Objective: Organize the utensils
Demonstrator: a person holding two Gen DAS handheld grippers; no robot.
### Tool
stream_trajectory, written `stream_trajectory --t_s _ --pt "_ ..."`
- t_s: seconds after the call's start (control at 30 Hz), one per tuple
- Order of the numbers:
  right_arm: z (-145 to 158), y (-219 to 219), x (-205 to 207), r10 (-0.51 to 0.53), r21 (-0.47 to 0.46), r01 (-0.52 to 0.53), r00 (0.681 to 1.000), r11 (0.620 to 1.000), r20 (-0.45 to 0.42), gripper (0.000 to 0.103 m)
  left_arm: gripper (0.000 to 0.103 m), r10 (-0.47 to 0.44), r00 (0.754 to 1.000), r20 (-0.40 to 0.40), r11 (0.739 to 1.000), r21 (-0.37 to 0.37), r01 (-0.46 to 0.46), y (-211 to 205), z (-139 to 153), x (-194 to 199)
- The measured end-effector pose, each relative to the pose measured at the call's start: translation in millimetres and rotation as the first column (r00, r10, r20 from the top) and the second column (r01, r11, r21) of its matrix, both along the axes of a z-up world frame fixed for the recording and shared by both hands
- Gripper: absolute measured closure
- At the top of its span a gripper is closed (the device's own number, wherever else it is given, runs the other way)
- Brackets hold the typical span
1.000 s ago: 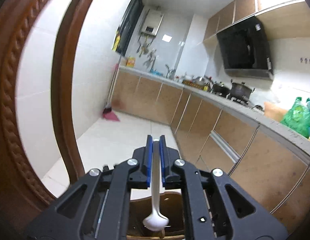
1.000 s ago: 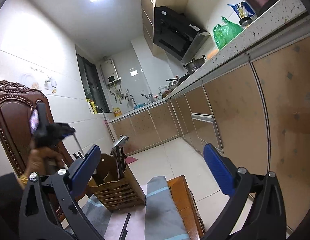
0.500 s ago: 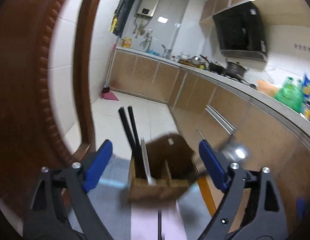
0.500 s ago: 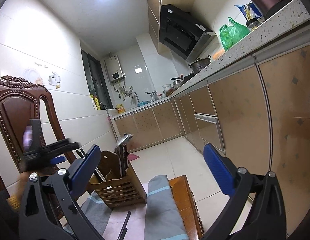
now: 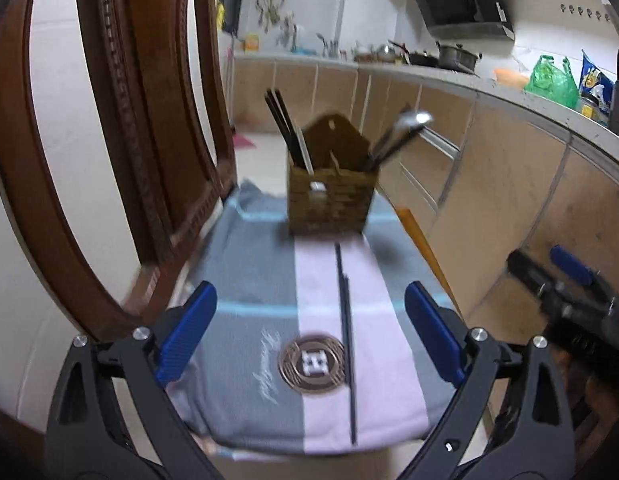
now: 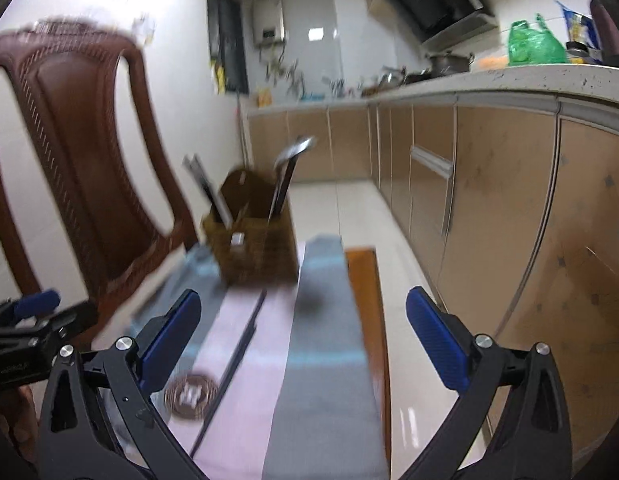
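Clearly the thing left to sort is the pair of thin black chopsticks [image 5: 346, 344], lying nearly end to end along the pink stripe of the grey, pink and pale-blue striped cloth [image 5: 245, 280], in front of the brown woven utensil holder [image 5: 329, 204]. They look light, stiff and smooth, so they are likely to roll or slip between the pads; lying flat on soft cloth, they leave little room for a finger to get under. A grip across the middle of the sticks, both together if they can be nudged side by side, seems the safest hold, with the cloth pressed down a little.

The left gripper [image 5: 309, 336] hangs low over the near end of the cloth, its blue-padded jaws spreading wide, with the chopsticks on the cloth below the gap and nothing touching the pads. The right gripper [image 6: 305, 340] stands wide apart too and holds nothing.

The holder already has dark sticks and a pale handle in its left compartment and steel-headed utensils [image 5: 401, 136] leaning out of its right one.

That cloth covers a seat or low stand with an orange wooden edge [image 6: 369, 320], beside a carved dark-brown wooden chair back [image 6: 81, 160]. Around it is a narrow kitchen: tan cabinets, a speckled countertop, a green plastic bag [image 6: 535, 44] and pale floor tiles.
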State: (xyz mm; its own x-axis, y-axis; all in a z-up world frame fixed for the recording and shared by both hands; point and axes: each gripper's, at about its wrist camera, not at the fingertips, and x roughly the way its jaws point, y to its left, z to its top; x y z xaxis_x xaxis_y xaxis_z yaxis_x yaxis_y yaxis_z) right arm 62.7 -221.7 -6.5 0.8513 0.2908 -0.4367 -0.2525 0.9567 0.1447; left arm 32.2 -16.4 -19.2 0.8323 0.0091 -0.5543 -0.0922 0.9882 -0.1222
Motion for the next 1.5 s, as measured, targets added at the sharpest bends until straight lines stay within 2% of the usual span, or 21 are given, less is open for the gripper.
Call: stream_trajectory --t_s 0.1,0.2,0.43,0.67,0.73,0.8,0.87,0.93,1.07,1.17,1.23,1.37,1.43,1.5 --pt "-13 4 -19 -0.005 0.010 0.005 0.999 1.000 -0.038 0.003 0.009 -0.010 1.000 -0.012 0.999 0.031 0.010 -2 -4 -2" --pt "-17 6 -31 -0.009 -0.008 0.009 1.000 1.000 -0.022 0.003 0.009 -0.003 1.000 -0.008 1.000 0.026 0.003 -1 -1 -4" --pt "-14 2 -28 -0.023 -0.001 0.023 1.000 1.000 -0.011 0.003 0.009 -0.002 1.000 -0.011 0.999 0.037 0.002 -6 1 -7" --pt "-12 0 -24 -0.018 0.006 0.018 1.000 1.000 -0.009 0.003 0.009 -0.012 0.999 -0.050 0.999 0.043 0.014 -7 -8 2" --pt "-12 -3 -21 -0.023 0.012 0.023 1.000 1.000 -0.008 0.003 0.012 -0.018 0.997 -0.070 0.999 0.034 0.020 -5 -11 10" --pt "-11 -6 -17 -0.029 0.021 0.029 0.999 0.999 -0.014 0.003 0.015 -0.007 0.994 -0.105 1.000 0.025 0.010 -1 -20 26" --pt "-11 -11 -12 -0.039 0.034 0.039 0.999 0.999 -0.019 0.003 0.022 -0.004 0.990 -0.144 1.000 0.028 0.009 0 -28 45" --pt "-12 -15 -4 -0.051 0.038 0.052 0.998 0.998 -0.026 0.003 0.036 -0.010 0.980 -0.198 0.999 0.045 0.019 -4 -36 78" --pt "-20 -24 17 -0.055 0.061 0.061 0.995 0.996 -0.088 0.003 0.041 -0.043 0.945 -0.323 0.994 0.083 0.073 -22 -55 155" --pt "-26 -29 30 -0.056 0.088 0.067 0.990 0.994 -0.126 0.003 0.055 -0.046 0.916 -0.399 0.992 0.093 0.090 -35 -75 210" --pt "-29 -31 38 -0.052 0.105 0.068 0.988 0.992 -0.144 0.003 0.060 -0.044 0.900 -0.433 0.992 0.088 0.091 -41 -87 236" --pt "-32 -30 48 -0.038 0.114 0.056 0.986 0.992 -0.161 0.003 0.066 -0.021 0.865 -0.501 0.983 0.149 0.110 -55 -116 282" --pt "-33 -31 52 -0.037 0.116 0.057 0.985 0.992 -0.167 0.003 0.078 0.001 0.850 -0.527 0.982 0.160 0.098 -54 -127 295" --pt "-35 -32 56 -0.035 0.123 0.057 0.984 0.991 -0.176 0.003 0.085 0.002 0.853 -0.522 0.986 0.145 0.087 -53 -133 301"
